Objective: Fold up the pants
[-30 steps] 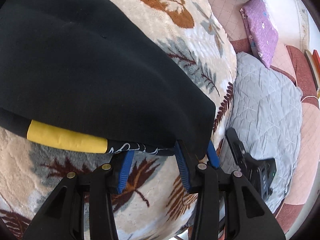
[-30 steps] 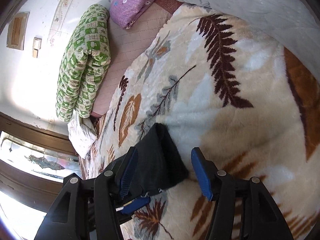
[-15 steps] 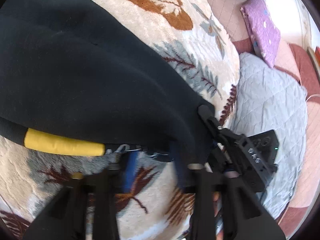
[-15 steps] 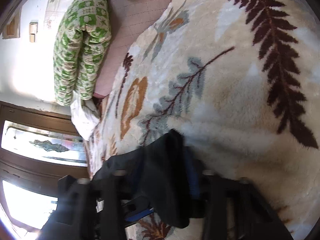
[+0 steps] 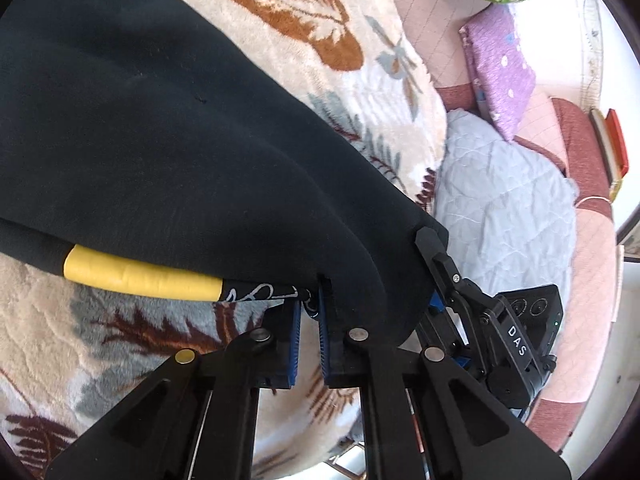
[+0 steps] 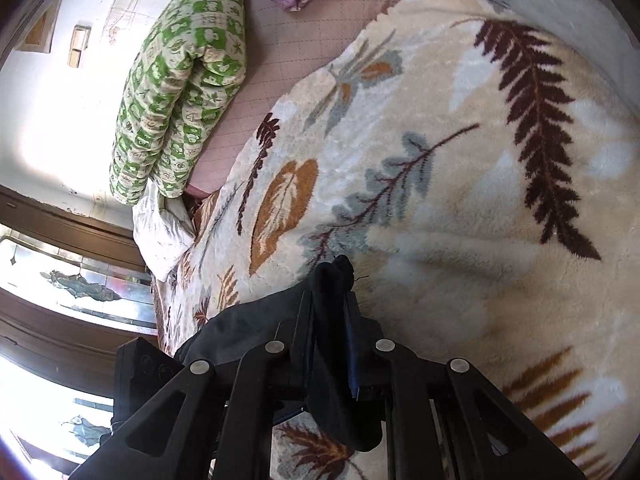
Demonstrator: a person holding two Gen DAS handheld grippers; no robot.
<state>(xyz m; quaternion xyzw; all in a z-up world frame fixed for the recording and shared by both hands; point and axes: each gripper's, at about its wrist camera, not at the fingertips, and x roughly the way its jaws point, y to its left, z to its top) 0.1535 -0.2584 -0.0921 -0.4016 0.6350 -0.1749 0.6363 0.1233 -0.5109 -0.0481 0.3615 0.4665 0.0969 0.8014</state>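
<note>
Near the cream leaf-patterned plush blanket's [image 5: 360,20] edge on the bed, the left claw [image 5: 308,312] and right claw [image 6: 330,312] each pinch the black yellow-banded pants' [image 5: 160,140] hem; both corners gripped, likely for lifting evenly into a fold.

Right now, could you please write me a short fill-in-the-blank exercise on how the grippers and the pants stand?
1. Both grippers are shut on the ____ pants.
2. Near the left gripper, the pants carry a ____ band.
3. The pants lie on a blanket patterned with ____.
4. In the right gripper view, the rolled quilt is white and ____.

Missing words: black; yellow; leaves; green
</note>
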